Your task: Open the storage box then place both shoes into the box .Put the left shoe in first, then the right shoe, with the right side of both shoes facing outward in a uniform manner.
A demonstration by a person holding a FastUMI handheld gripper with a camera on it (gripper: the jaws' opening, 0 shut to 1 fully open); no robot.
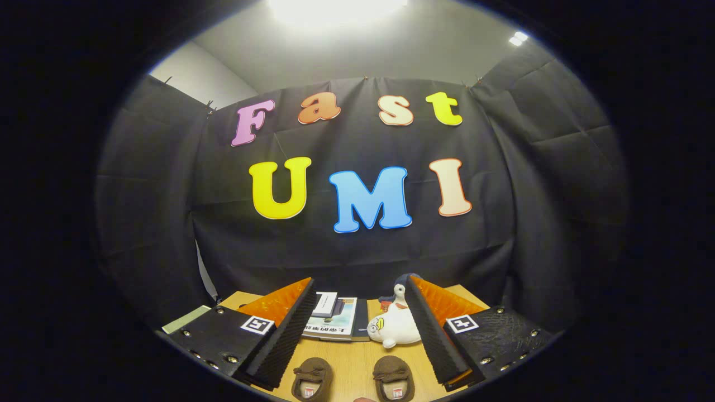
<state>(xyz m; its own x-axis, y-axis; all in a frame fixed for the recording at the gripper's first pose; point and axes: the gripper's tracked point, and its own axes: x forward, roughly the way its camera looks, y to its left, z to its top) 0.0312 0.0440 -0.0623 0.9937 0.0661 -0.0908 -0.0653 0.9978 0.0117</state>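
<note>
Two small brown shoes lie side by side on the wooden table, toes pointing away from me. One shoe sits near my left finger, the other shoe near my right finger. My gripper hangs above the table with its two black ribbed fingers spread wide, open, with nothing held. Both shoes lie low between the fingers, under them and apart from them.
A stack of books lies flat on the table beyond the shoes. A white plush penguin toy sits beside the books, close to my right finger. A pale green flat item rests at the table's left edge.
</note>
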